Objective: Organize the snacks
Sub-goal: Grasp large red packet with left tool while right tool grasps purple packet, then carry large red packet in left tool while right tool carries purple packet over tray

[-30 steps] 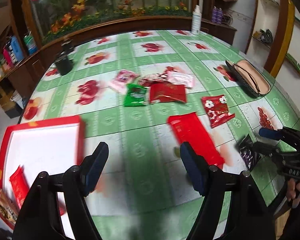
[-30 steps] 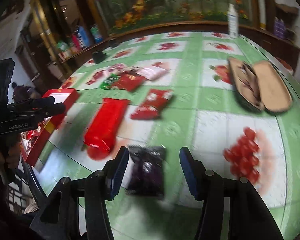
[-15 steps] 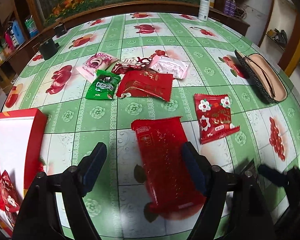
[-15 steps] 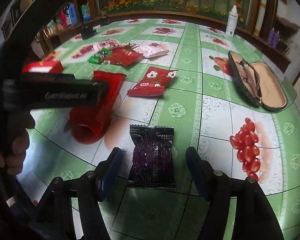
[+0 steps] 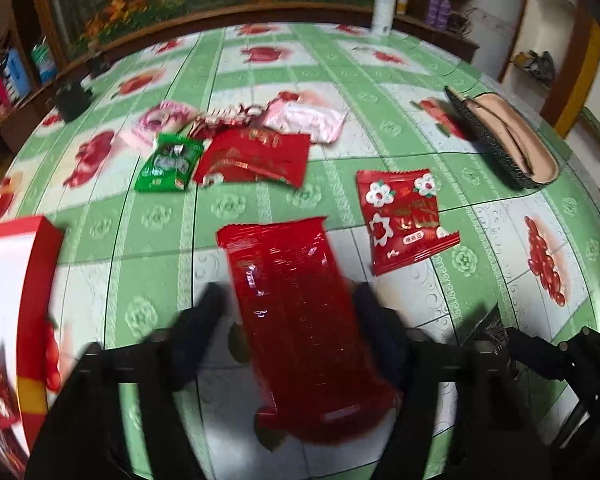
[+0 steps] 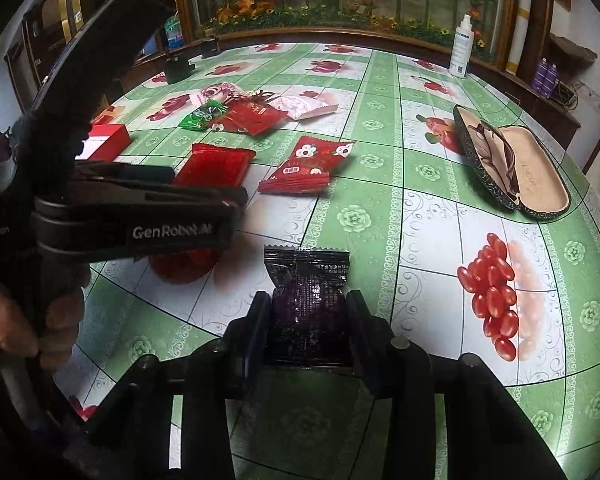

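Observation:
A long red snack packet (image 5: 300,320) lies on the table between the fingers of my left gripper (image 5: 292,312), which is open and straddles it. A dark purple packet (image 6: 306,292) lies between the fingers of my right gripper (image 6: 308,316), whose pads touch its two sides. The red packet (image 6: 216,164) and the left gripper's body show in the right wrist view. A red box (image 5: 24,280) with white inside holds a few red snacks at the left. A red flowered packet (image 5: 404,220) lies to the right of the long red one.
A cluster of green (image 5: 168,164), red (image 5: 256,156) and pink (image 5: 304,120) packets lies further back. An open glasses case (image 5: 508,144) sits at the right. A white spray bottle (image 5: 382,4) and a black cup (image 5: 72,100) stand near the table's far edge.
My left gripper has moved forward, so the long red packet now lies between its fingers. My right gripper has narrowed from wide open onto the dark purple packet's sides.

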`<state>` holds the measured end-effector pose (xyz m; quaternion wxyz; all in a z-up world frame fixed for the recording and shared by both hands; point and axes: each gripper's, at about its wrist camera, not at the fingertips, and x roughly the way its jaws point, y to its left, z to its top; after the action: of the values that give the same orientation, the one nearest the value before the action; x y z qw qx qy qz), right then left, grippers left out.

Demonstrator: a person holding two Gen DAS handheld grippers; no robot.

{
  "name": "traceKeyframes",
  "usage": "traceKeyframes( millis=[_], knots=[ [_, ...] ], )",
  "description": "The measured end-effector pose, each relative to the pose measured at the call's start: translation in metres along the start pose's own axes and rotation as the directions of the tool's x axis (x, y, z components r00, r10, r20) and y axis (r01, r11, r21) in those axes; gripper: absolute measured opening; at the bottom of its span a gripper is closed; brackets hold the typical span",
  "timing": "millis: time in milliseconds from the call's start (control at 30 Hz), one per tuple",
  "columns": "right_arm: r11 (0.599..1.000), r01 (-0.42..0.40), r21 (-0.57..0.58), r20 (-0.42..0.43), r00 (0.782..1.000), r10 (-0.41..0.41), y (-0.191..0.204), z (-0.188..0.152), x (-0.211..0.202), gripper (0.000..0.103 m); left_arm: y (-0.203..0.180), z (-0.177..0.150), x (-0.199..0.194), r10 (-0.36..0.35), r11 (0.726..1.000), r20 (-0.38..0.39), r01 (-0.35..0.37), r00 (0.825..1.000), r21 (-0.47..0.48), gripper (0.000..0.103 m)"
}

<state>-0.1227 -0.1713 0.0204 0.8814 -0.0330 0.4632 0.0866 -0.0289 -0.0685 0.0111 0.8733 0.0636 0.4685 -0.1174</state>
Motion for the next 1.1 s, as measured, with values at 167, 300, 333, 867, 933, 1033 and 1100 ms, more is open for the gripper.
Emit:
traceKeyframes(
  millis=[167,300,333,867,933,1033,1100],
  knots=[
    [1.0,-0.016,-0.007,-0.001,1.0,0.016,0.005,0.0,-0.001,0.032,0.01,-0.001,-0.003,-0.052,0.998,-0.008,0.052,0.999,0.026,0.045],
    [0.997,-0.061,0.035,-0.001,0.998,0.061,0.001,0.001,-0.002,0.029,0.015,-0.01,-0.011,-0.077,0.997,-0.008,0.077,0.997,0.03,0.044],
    [0.996,-0.081,0.05,-0.003,0.997,0.081,0.0,0.002,-0.002,0.028,0.018,-0.013,-0.013,-0.081,0.996,-0.005,0.081,0.997,0.026,0.044],
    [0.944,-0.297,0.146,0.062,0.955,0.291,0.027,0.032,-0.01,0.027,0.08,-0.045,-0.087,-0.015,1.0,0.162,0.015,0.987,-0.001,0.045],
    [0.939,-0.318,0.132,0.07,0.948,0.311,0.04,0.04,-0.012,0.027,0.096,-0.05,-0.096,0.008,1.0,0.18,-0.003,0.984,-0.027,0.045],
    [0.937,-0.335,0.098,0.081,0.941,0.328,0.064,0.052,-0.013,0.027,0.12,-0.057,-0.107,0.048,0.997,0.203,-0.034,0.978,-0.07,0.045],
    [0.93,-0.359,0.08,0.079,0.932,0.353,0.08,0.06,-0.012,0.027,0.14,-0.062,-0.113,0.084,0.993,0.216,-0.063,0.973,-0.105,0.045]
  ],
)
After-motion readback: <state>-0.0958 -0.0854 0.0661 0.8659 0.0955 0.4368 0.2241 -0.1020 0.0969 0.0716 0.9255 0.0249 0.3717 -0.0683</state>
